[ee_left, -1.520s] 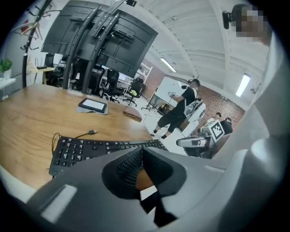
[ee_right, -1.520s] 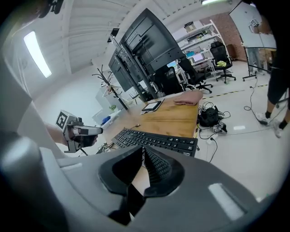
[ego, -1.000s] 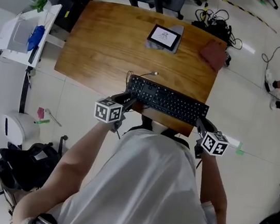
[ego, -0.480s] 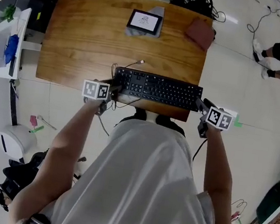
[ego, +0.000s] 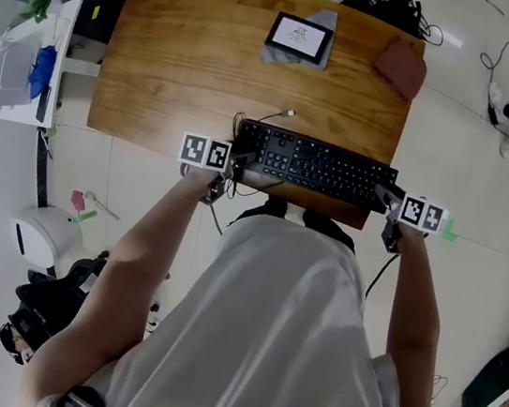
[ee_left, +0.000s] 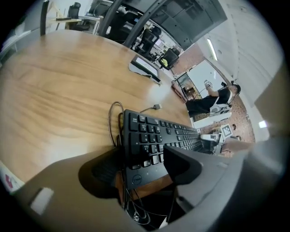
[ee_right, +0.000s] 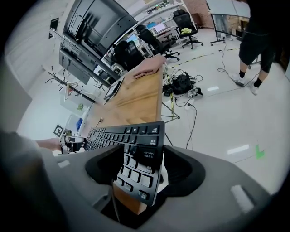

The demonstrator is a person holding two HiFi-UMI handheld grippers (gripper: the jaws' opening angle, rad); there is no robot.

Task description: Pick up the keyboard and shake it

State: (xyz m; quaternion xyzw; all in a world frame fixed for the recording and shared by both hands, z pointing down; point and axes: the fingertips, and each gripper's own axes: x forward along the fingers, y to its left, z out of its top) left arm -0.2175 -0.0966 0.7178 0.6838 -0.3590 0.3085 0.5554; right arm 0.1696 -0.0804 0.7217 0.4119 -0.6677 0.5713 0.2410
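Change: a second ago the keyboard (ego: 322, 165) was held tilted between the two grippers. Now it lies flat along the near edge of the table (ego: 181, 64).
Arms: both forearms reach forward from the body, one to each end of the keyboard, with the wrists at table height.
Left gripper (ego: 232, 166): its jaws are wide apart and opening. The left end of the keyboard (ee_left: 154, 136) is between them, and a gap shows beside the left pad, so there is no grip.
Right gripper (ego: 390, 202): its jaws are apart and also opening. The right end of the keyboard (ee_right: 118, 136) is between them but is not pressed.
Keyboard: its right end goes a little over the corner of the table.
Cable (ego: 272, 117): it curls from the left end of the keyboard, and the loose plug lies on the wood just behind.
Tablet (ego: 299, 39): it is near the far edge, well apart from the keyboard.
Reddish cloth (ego: 399, 68): it is at the far right corner.
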